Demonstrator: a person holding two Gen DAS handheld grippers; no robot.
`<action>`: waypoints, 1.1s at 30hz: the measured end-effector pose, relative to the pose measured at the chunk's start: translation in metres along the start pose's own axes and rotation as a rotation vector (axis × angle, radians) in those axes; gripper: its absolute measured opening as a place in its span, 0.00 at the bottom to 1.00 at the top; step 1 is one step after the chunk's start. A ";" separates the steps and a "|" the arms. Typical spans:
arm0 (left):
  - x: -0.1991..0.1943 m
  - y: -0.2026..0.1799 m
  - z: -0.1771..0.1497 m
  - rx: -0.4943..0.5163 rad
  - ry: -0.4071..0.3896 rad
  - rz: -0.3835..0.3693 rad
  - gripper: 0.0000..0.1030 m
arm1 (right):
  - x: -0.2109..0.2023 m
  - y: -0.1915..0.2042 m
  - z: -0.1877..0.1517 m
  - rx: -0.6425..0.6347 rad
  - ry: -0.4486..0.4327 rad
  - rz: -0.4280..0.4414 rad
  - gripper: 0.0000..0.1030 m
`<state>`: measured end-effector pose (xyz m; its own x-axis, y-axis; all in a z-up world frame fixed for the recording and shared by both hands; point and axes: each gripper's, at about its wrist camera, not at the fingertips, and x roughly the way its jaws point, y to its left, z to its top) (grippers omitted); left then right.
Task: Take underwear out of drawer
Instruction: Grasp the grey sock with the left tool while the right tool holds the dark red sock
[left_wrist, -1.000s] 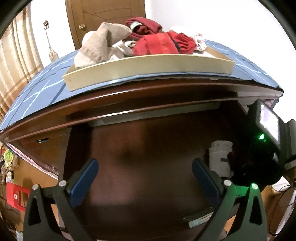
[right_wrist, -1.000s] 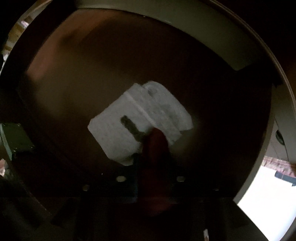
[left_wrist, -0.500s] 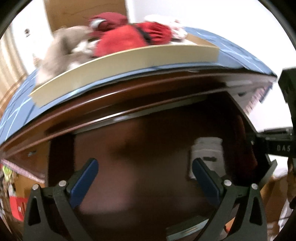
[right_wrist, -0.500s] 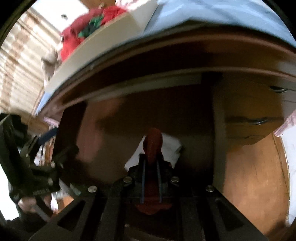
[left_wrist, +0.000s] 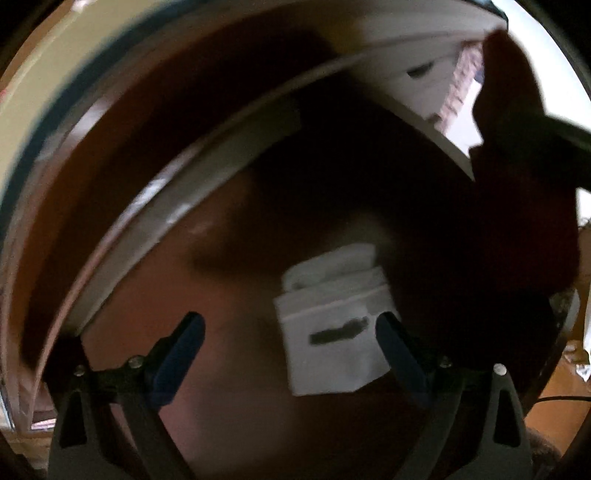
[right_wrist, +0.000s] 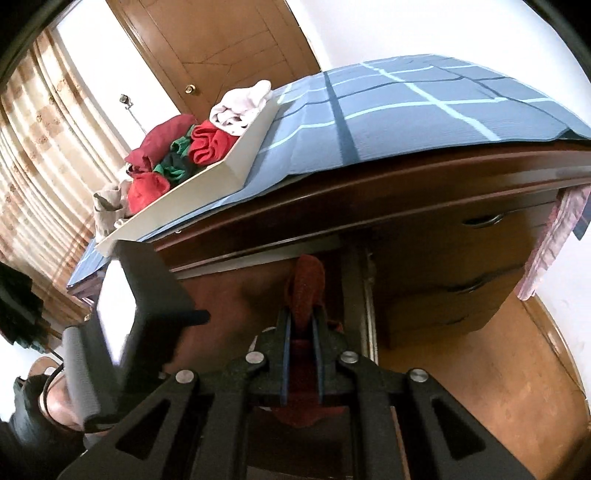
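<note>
White underwear (left_wrist: 332, 325) in drawer (left_wrist: 229, 369), dark label unreadable, red underwear (right_wrist: 306, 284) gripped

Folded white underwear (left_wrist: 334, 325) flat on the drawer (left_wrist: 229, 354) floor; dark red underwear (right_wrist: 306, 288) pinched, hanging

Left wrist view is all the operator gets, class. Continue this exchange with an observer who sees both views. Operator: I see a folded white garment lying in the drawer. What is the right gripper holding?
Observer: The right gripper has its jaws shut on a dark red garment.
Operator: Where could that go?
Observer: A cream tray sits higher up, on a blue checked cloth.
Operator: Is anything in the tray?
Observer: Red, green and white clothes are piled in it.
</note>
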<state>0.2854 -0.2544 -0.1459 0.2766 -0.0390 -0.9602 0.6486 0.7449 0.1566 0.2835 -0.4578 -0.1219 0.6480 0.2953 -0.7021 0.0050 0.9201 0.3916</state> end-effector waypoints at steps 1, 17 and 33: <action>0.004 -0.001 0.003 0.002 0.016 -0.008 0.92 | 0.000 -0.003 0.000 0.002 -0.005 0.003 0.11; 0.036 0.007 0.019 -0.091 0.158 -0.186 0.48 | 0.005 -0.012 -0.001 0.026 -0.026 0.026 0.11; -0.057 0.037 -0.020 -0.167 -0.185 -0.084 0.21 | -0.002 0.009 -0.011 0.080 -0.055 0.038 0.11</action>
<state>0.2799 -0.2114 -0.0904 0.3618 -0.2154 -0.9070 0.5531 0.8328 0.0229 0.2739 -0.4475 -0.1242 0.6896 0.3132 -0.6529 0.0389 0.8843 0.4653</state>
